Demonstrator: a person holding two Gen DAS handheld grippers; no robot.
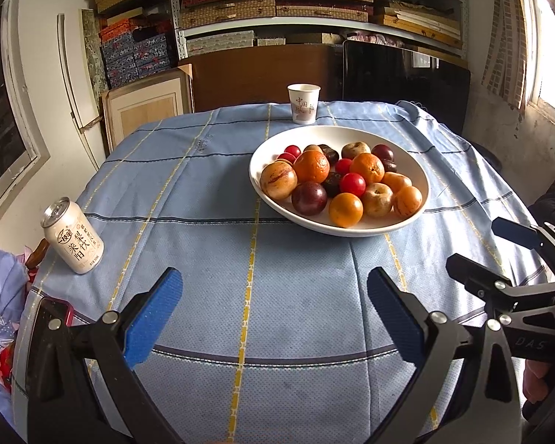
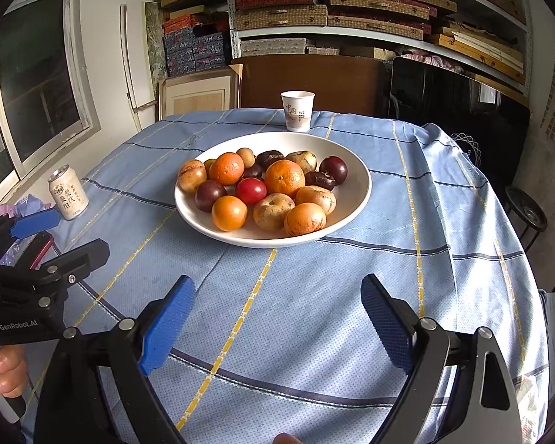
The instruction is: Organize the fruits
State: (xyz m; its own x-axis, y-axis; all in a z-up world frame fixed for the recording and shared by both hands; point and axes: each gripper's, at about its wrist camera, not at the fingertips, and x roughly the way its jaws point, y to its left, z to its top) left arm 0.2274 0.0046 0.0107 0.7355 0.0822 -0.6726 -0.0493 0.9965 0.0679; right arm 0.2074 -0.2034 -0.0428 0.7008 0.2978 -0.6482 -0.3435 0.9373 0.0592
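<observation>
Fruit fills a white bowl (image 1: 407, 148) toward the far half of the surface (image 1: 211, 251), which is covered by a blue checked cloth with yellow and dark stripes; the heap holds oranges (image 1: 312, 165), dark purple plums (image 1: 309, 198), small red tomatoes (image 1: 352, 184) and tan, streaked round fruits (image 1: 278, 180), all touching one another inside the rim. Left claw (image 1: 273, 318) hovers over the bare cloth near the front edge, its blue pads spread wide with nothing between them. Right claw (image 2: 277, 322) sits level with it on the other side, likewise spread and gripping nothing, well short of the bowl (image 2: 351, 170). Each view catches the other tool at its edge. A pale drink can (image 1: 72, 236) stands upright near the left edge of the cloth, well apart from the bowl, and a paper cup (image 1: 303, 103) stands just behind the bowl at the far edge. Shelves (image 1: 277, 0) stacked with patterned boxes fill the back wall
</observation>
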